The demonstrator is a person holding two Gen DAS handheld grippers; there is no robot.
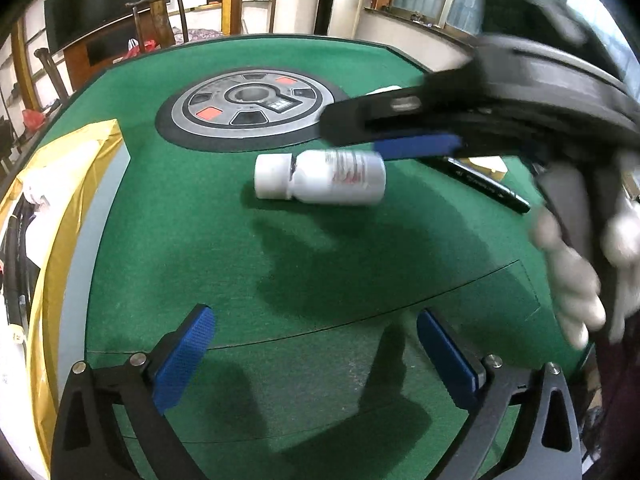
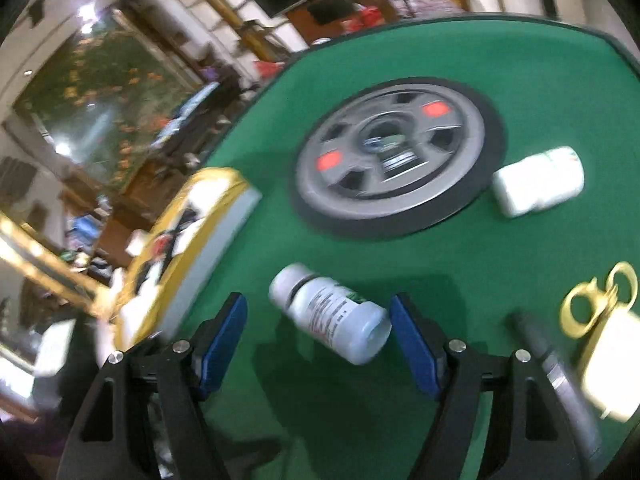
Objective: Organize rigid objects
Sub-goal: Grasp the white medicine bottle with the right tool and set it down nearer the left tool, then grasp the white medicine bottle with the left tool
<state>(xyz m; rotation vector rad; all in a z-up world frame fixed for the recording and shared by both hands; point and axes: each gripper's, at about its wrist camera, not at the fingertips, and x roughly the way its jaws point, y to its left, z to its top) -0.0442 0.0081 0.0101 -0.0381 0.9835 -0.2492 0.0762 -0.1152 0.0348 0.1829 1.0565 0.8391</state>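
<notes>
A white pill bottle [image 1: 320, 178] lies on its side on the green felt table [image 1: 224, 264]. My right gripper [image 1: 352, 140] reaches in from the right, blurred, with its fingertips over the bottle's base end. In the right wrist view the same bottle [image 2: 332, 320] lies between the blue pads [image 2: 416, 348] of my right gripper [image 2: 318, 302]. Its base is close to the right pad and the left pad stands well clear, so the jaws are open. My left gripper [image 1: 315, 314] hovers wide open nearer the table's front, with nothing between its fingers.
A gold-rimmed box [image 1: 60, 208] holding several items stands at the left edge. A round grey hub [image 1: 248, 108] sits mid-table. Right of the bottle lie a black marker [image 1: 488, 184], a second white bottle [image 2: 538, 180], gold scissors [image 2: 596, 304] and a pale box [image 2: 612, 364].
</notes>
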